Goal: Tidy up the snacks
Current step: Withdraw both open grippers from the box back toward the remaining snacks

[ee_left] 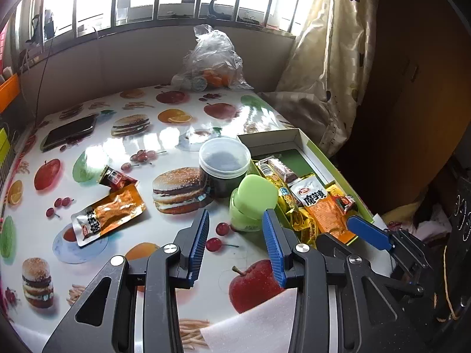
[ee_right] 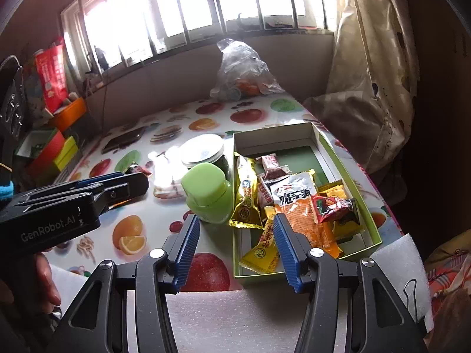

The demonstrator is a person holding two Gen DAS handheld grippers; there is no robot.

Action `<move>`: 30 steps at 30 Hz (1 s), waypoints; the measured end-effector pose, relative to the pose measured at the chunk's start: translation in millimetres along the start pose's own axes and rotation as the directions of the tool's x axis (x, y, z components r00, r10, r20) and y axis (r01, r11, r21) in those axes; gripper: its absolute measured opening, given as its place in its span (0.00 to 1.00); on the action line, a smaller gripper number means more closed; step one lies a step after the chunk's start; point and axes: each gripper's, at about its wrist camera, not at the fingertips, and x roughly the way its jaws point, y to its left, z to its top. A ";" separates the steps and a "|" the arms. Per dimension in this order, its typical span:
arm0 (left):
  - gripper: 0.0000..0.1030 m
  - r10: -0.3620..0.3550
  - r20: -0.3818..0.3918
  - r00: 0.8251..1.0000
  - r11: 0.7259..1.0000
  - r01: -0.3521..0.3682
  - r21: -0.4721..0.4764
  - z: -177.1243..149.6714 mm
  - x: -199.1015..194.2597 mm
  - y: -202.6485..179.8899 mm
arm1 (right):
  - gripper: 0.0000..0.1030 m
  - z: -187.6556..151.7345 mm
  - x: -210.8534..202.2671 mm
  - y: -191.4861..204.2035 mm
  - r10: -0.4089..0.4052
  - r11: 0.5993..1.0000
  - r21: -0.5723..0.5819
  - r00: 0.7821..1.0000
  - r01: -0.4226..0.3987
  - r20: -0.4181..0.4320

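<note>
A green-edged open box [ee_left: 326, 158] [ee_right: 335, 153] at the table's right holds several snack packets, among them an orange and white one [ee_left: 321, 203] [ee_right: 300, 206]. An orange and silver packet [ee_left: 109, 214] and a small dark red packet [ee_left: 117, 178] [ee_right: 138, 169] lie loose on the table to the left. My left gripper [ee_left: 235, 232] is open and empty, above the table near a light green container [ee_left: 254, 203] [ee_right: 209, 194]. My right gripper [ee_right: 235, 235] is open and empty at the box's near left corner; it also shows in the left wrist view [ee_left: 368, 232].
A clear-lidded dark jar [ee_left: 223, 164] [ee_right: 206, 150] stands behind the green container. A phone [ee_left: 70, 132] lies at the far left. A plastic bag of oranges [ee_left: 212, 61] [ee_right: 244, 70] sits at the back. White foam sheet [ee_right: 235, 317] covers the near edge. A curtain [ee_left: 321, 58] hangs right.
</note>
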 end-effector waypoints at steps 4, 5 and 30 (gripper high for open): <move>0.38 0.016 0.009 1.000 1.000 -0.016 -0.010 -3.2 -5.8 9.8 | 0.50 1.6 0.4 10.1 0.011 1.000 -0.022 1.000 -0.010 0.002; 0.38 0.019 0.010 1.000 1.000 -0.019 -0.013 -3.7 -6.3 12.1 | 0.50 2.1 0.7 12.7 0.013 1.000 -0.028 1.000 -0.012 0.002; 0.38 0.126 -0.018 0.992 0.983 -0.127 -0.133 -30.7 -12.4 120.9 | 0.50 11.8 45.2 78.9 0.067 0.988 -0.138 0.996 -0.074 -0.059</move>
